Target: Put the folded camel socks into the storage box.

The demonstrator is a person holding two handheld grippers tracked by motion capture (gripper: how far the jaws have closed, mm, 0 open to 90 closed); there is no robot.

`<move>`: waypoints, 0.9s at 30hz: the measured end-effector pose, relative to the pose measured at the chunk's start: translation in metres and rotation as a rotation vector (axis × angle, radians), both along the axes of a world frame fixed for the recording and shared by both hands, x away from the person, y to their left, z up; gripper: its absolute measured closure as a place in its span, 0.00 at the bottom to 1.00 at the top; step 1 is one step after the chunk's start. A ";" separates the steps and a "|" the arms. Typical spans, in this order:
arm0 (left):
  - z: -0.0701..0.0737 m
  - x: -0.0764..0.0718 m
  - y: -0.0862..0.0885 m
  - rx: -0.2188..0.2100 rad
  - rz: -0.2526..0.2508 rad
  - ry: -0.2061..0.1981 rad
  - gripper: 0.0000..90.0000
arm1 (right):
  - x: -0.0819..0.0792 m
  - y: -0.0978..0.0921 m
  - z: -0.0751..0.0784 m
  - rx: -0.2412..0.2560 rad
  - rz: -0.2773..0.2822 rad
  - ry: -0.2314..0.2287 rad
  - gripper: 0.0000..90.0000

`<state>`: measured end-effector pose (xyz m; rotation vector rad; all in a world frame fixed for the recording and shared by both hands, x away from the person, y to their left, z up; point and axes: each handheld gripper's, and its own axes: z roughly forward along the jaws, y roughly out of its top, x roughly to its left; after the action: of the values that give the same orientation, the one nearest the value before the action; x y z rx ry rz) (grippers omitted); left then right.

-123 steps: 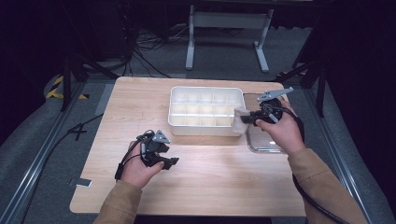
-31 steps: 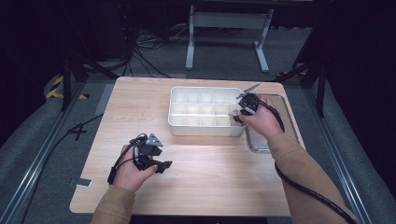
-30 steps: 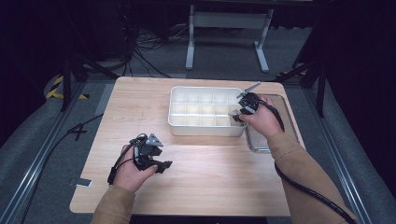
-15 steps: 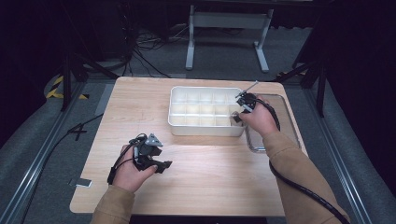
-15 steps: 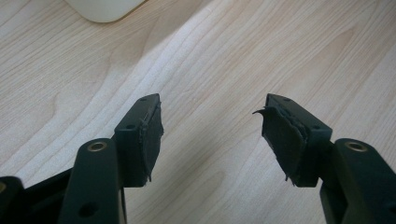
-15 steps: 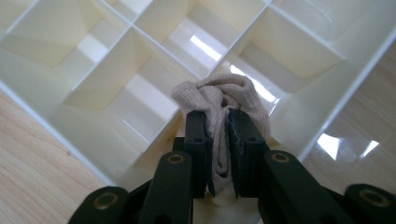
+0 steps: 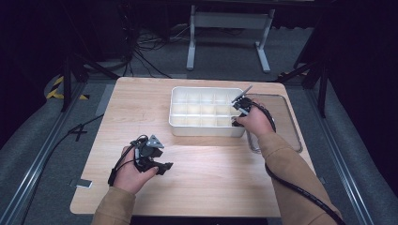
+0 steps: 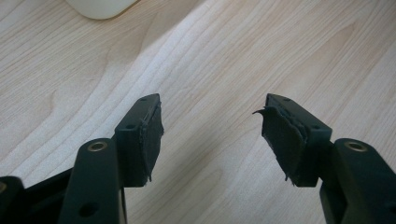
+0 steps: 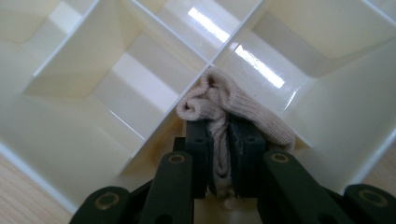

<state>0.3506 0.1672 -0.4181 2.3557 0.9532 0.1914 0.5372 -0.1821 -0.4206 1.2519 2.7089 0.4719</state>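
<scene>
Dark flooring, cables and one metal stand frame surround a single pale wooden table (image 7: 202, 187), seen from above with a person's two sleeved forearms reaching in from the near edge. At the left, the left gripper (image 7: 159, 166) sits in the person's left hand low over bare wood near the table's front, well apart from everything else on the surface; in the left gripper view its two black jaws stand wide apart with nothing between them, the worn pads (image 8: 152, 140) facing each other over the wood grain and one rounded white corner of the box showing at the top edge. Toward the middle stands one white compartment tray (image 7: 180, 125), divided by thin walls into rows of small square cells; the exact count of cells cannot be told from the high view. At the tray's right end, the right gripper (image 7: 234, 123) reaches down into a cell near the front right corner. The right gripper view shows its two jaws closed tight on one cream knitted sock (image 9: 219, 105), rolled at the top, its bundle pressed against the crossing of the dividers (image 9: 205, 60) where four cells meet. Just beside the tray on the right lies one clear shallow lid (image 7: 286, 126), flat on the table, partly covered by the person's right hand and wrist.
</scene>
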 end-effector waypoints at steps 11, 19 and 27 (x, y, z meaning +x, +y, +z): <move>0.004 0.000 0.003 -0.010 0.010 -0.011 0.42 | -0.008 -0.012 0.012 0.147 -0.033 -0.016 0.67; 0.006 0.001 0.001 -0.021 0.003 -0.024 0.42 | -0.024 -0.022 0.041 0.211 0.020 -0.114 0.57; 0.014 0.001 -0.002 -0.032 -0.014 -0.030 0.42 | -0.051 -0.038 0.061 0.315 0.088 -0.259 0.52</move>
<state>0.3517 0.1656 -0.4036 2.3238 0.9180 0.2043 0.4862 -0.2197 -0.3600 1.0481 2.5427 1.0279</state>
